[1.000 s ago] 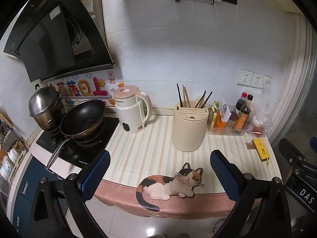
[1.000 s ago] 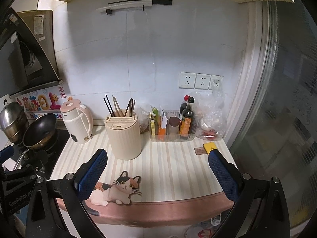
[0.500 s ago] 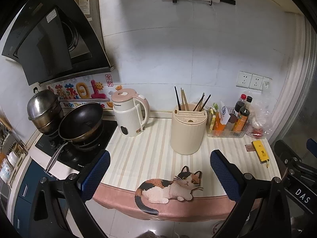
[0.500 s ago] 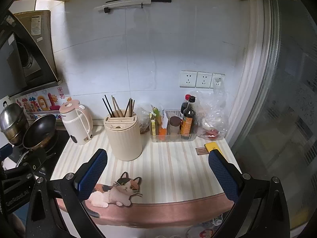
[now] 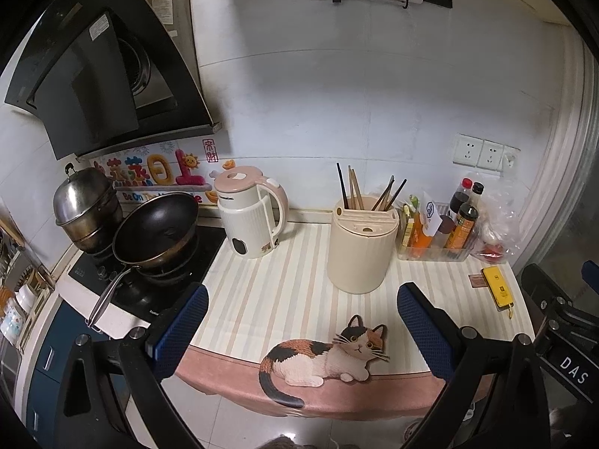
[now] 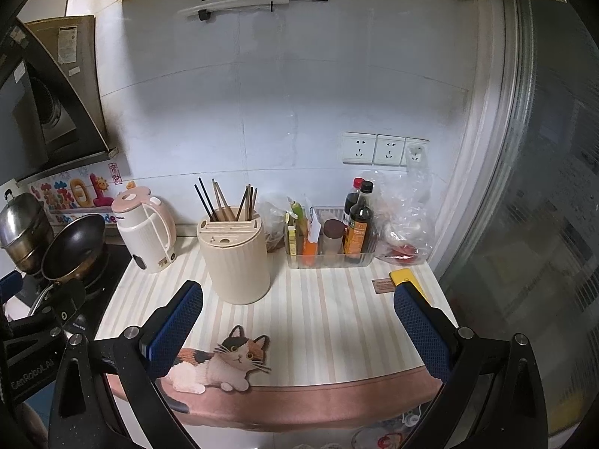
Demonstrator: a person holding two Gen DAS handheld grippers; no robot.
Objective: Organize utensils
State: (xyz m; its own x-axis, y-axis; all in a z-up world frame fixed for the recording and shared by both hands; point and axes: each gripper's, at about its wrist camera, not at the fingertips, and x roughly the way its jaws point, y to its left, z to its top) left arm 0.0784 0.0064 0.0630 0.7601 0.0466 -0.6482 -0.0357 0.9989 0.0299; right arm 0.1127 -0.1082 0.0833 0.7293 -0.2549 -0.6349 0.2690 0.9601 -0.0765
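Both pairs of fingers stand spread wide with nothing between them. The left gripper (image 5: 301, 327) and the right gripper (image 6: 297, 323) hang in front of the counter (image 5: 277, 292) edge, above the floor, touching nothing. Compared with a second ago, both views have drawn back and up a little: the cat mat (image 5: 325, 359) and the utensil holder (image 5: 361, 249) sit slightly higher and smaller in the left view, and the finger spread has not changed.

Beyond the fingers, the cream utensil holder stands upright near the middle of the counter, with the chopsticks (image 5: 359, 192) leaning out of its rear compartment at mixed angles. A white kettle (image 5: 252, 217) stands to its left, well apart; a clear bin of bottles (image 5: 436, 239) sits just to its right, against the wall. A yellow device (image 5: 498, 290) lies near the counter's right end.

In the right view that yellow device (image 6: 406, 278) is partly hidden behind a blue finger pad (image 6: 421, 331). How many chopsticks there are is hard to count, and the slots in the holder's lid are too small to read. The wok (image 5: 155, 230) handle is cut across by the left finger.
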